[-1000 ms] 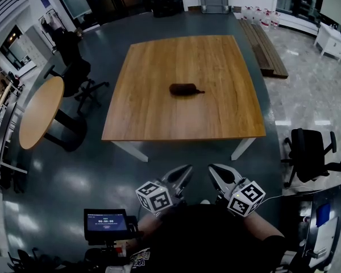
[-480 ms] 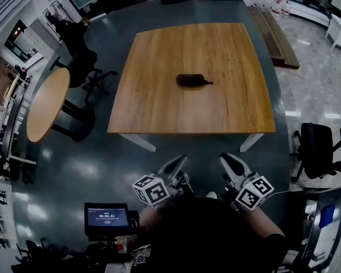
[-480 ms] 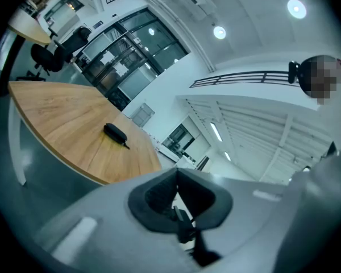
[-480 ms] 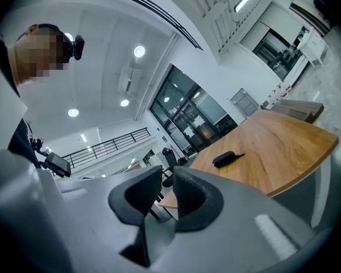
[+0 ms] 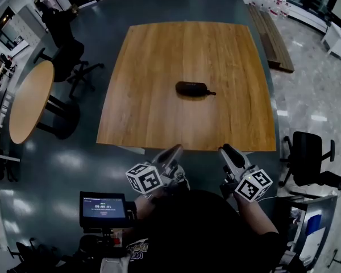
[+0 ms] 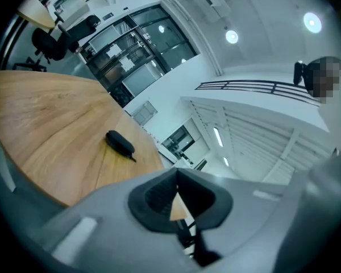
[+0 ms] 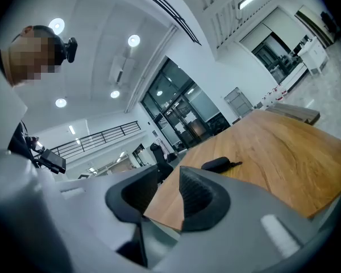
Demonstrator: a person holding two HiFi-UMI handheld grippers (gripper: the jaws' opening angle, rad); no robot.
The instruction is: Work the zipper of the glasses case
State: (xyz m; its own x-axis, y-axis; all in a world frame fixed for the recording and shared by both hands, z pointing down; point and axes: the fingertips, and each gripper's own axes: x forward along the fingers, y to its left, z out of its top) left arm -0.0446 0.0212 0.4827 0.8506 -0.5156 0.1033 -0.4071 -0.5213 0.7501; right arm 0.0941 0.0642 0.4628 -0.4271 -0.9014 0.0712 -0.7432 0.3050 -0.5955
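- Glasses case [image 5: 192, 88]: mid-table [image 5: 148, 118], pull tab pointing right, untouched.
- Left gripper [image 5: 173, 152]: clenched, empty.
- Right gripper [image 5: 228, 151]: jaws opening, nothing between them.
- We have drawn up to the table's near edge, so a reach likely comes next.

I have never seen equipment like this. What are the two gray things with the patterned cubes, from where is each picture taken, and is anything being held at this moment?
There is no robot here. A person holds a hand tool with two jaws in each hand: the left gripper and the right gripper. Each carries a cube with square markers, which is part of the tool. The head view comes from a camera on the person's head, looking steeply down. The two gripper views come from cameras riding on each gripper, looking along its jaws. On the wooden table lies one dark glasses case. Nothing is held: the left jaws are shut and empty, and the right jaws are opening with nothing between them. Both grippers are far from the case.
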